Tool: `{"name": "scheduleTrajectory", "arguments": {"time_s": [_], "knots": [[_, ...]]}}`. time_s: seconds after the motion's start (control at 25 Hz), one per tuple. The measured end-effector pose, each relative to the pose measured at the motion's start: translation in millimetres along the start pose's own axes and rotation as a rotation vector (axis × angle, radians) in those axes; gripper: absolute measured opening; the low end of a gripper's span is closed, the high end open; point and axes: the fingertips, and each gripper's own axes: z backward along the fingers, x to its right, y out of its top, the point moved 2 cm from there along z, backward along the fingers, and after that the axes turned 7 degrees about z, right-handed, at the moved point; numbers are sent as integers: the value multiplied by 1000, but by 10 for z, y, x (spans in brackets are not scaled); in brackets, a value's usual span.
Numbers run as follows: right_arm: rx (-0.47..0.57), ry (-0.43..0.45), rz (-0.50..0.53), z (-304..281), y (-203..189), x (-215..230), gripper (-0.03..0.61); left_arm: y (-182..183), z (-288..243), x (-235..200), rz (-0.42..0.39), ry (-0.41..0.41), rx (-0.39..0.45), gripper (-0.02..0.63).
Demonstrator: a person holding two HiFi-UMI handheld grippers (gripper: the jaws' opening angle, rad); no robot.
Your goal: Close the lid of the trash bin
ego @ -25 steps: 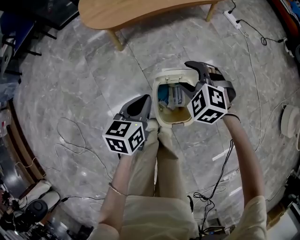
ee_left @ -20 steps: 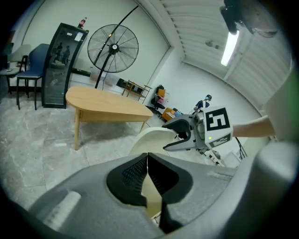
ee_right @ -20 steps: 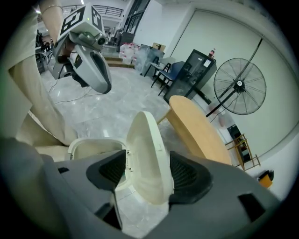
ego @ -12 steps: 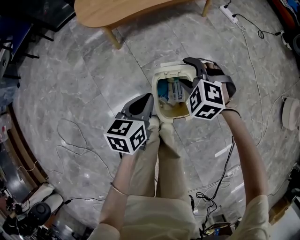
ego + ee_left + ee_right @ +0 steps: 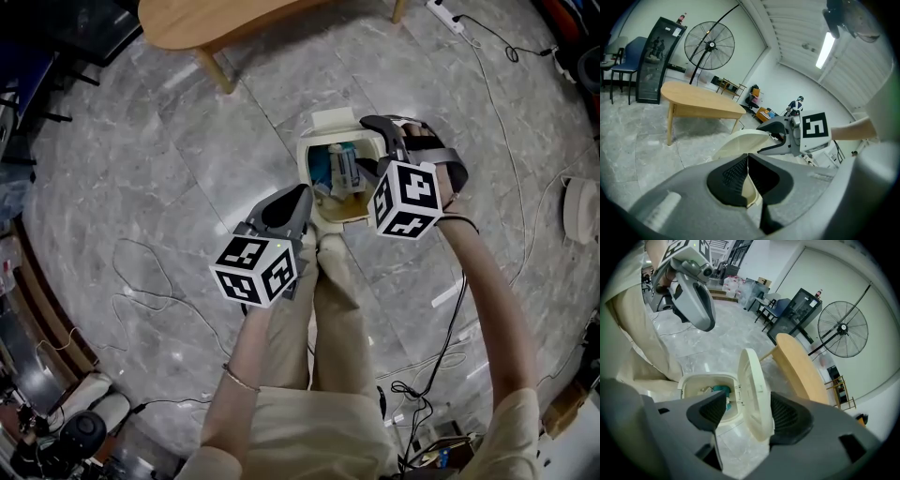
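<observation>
Right claw (image 5: pixel 749 414) has edged in on the upright lid (image 5: pixel 752 380), jaws wide, one on each side of its edge. Bin (image 5: pixel 306 171) stands at the person's feet, holding teal and white trash (image 5: pixel 341 167). Left claw (image 5: pixel 748 178), pinched together, hovers near its front rim; table (image 5: pixel 216 23) is well apart.

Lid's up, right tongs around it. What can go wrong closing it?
1. The right tongs stand open around the upright lid, not clamped; it may slip out and slam.
2. The shut left tongs hover by the front rim of the trash bin; the falling lid could strike them.
</observation>
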Motion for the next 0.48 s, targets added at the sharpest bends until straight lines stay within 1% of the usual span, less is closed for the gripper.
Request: {"name": "scheduleTrajectory", "arguments": {"time_s": [0.24,0.36,0.48], "knots": [[-1,6,5,47,-20,-219,295,-79,61,84,-11,-7,7,23],[12,3,4,38,3,-314,295,-162,92,85,-22,5,4,23],[27,1,7,48,4,-421,295,-278,104,98,-10,23,11,23]]}}
